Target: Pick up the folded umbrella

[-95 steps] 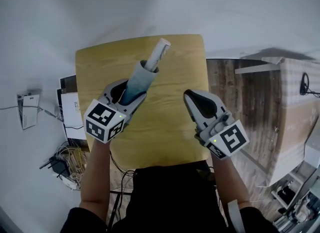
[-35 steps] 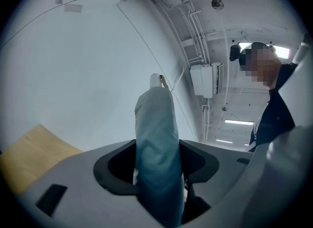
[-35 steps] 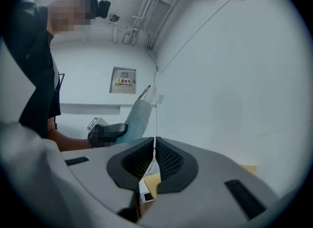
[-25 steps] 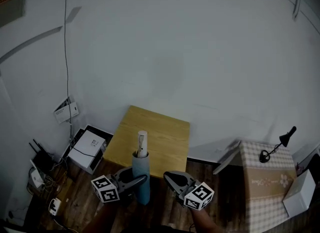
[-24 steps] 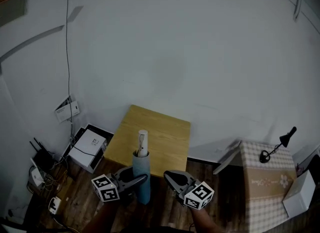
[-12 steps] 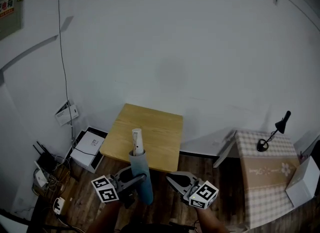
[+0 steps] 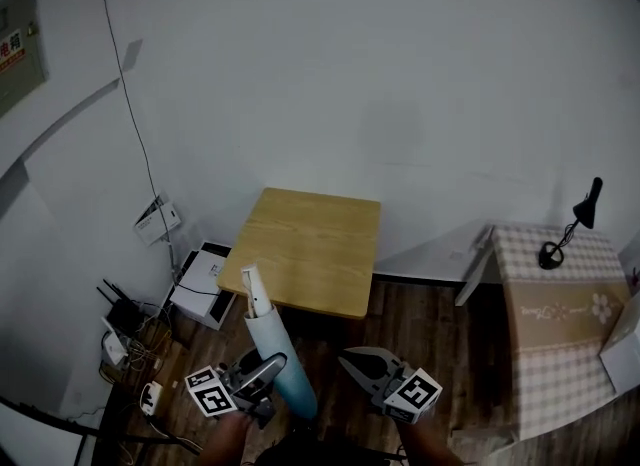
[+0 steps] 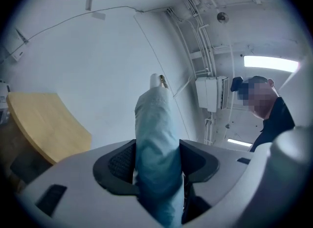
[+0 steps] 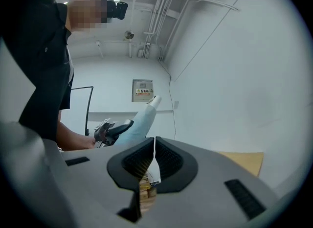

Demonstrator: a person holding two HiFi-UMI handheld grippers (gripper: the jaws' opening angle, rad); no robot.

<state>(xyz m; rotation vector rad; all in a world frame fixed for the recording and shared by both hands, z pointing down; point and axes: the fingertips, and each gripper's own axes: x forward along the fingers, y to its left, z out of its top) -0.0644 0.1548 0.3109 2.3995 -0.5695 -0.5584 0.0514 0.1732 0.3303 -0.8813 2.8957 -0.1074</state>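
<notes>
Umbrella aloft: my left gripper (image 7: 268, 368) has its fingers clamped round the folded umbrella (image 8: 154, 119), handle poking above them, clear of the table (image 7: 305, 249). Right gripper (image 9: 154, 146) fingers are closed, empty. My worry: slick fabric slipping down through the fingers.

Head view: dim and grey, darkest along the bottom edge and in the lower corners, with wall lines bowed by the wide lens. Both gripper views: brighter, circular, with black corners. In the left one a ceiling light strip (image 8: 271, 64) glares at upper right, and the folded umbrella (image 8: 156, 148) nearest the lens looks soft.
</notes>
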